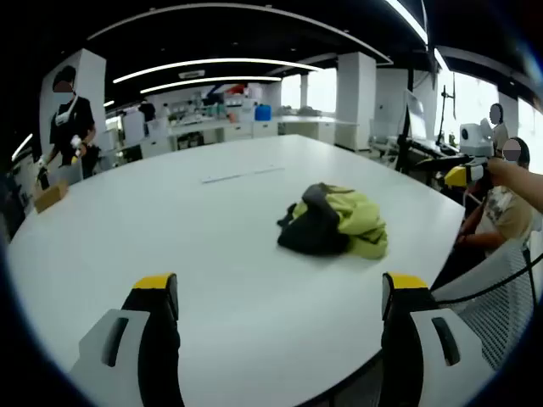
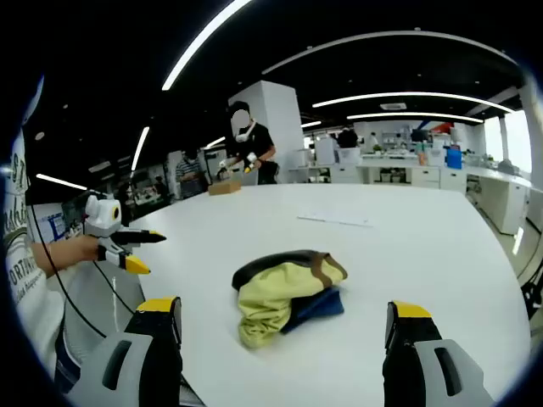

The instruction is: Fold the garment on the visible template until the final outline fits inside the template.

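The garment [image 1: 335,221] lay bunched in a yellow and dark heap on the white table [image 1: 170,220], out ahead of my jaws and touching neither pair. In the right gripper view the same heap [image 2: 287,292] sat between my two jaws, yellow cloth on top with dark cloth beneath. My left gripper [image 1: 280,292] was spread wide with nothing between its jaws, and my right gripper [image 2: 284,318] was likewise released and bare. A thin pale strip [image 1: 242,175] lay flat on the table farther off. Near the far edge sat a small cardboard box [image 2: 225,186], with a standing person [image 2: 246,144] in dark clothes behind it. Another person's hand held a yellow-tipped gripper [image 2: 119,242] at the table's side. The room beyond was an open office with white columns, long ceiling lights and benches.
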### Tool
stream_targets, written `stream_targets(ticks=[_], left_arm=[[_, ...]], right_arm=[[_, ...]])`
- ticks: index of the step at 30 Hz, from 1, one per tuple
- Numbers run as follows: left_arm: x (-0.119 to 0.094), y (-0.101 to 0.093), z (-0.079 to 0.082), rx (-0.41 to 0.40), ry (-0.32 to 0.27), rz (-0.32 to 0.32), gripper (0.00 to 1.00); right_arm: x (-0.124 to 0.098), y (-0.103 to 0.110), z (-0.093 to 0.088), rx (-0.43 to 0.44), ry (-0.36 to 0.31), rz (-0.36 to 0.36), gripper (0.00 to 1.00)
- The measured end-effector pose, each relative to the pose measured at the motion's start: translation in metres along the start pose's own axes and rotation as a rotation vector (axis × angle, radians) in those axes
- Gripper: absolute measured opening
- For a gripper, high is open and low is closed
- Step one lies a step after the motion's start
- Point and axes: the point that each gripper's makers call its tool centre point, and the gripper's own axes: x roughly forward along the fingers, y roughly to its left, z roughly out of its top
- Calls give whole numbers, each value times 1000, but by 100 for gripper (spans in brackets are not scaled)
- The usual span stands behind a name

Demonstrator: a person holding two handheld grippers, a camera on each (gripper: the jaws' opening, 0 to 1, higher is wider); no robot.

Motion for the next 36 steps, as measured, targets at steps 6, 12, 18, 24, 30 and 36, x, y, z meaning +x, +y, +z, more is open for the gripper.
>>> stream_targets(ticks=[6,12,18,24,30,36], left_arm=[[-1,-1,-1,-1,1,-3,97],[-1,1,-1,-11,-3,-4,96],[0,2,-1,-7,-4,-8,96],[0,3,0,8,-2,-15,95],[-2,-2,4,-1,-13,-33,94],[-3,-5,9,5,-18,-39,92]], right_arm=[[2,2,0,-3,6,9,99],[1,2,-2,-3,14,13,99],[0,1,-1,-4,16,13,99],[-1,1,-2,-3,18,15,99],[-2,1,-3,-3,25,20,97],[0,1,-4,-13,29,28,94]])
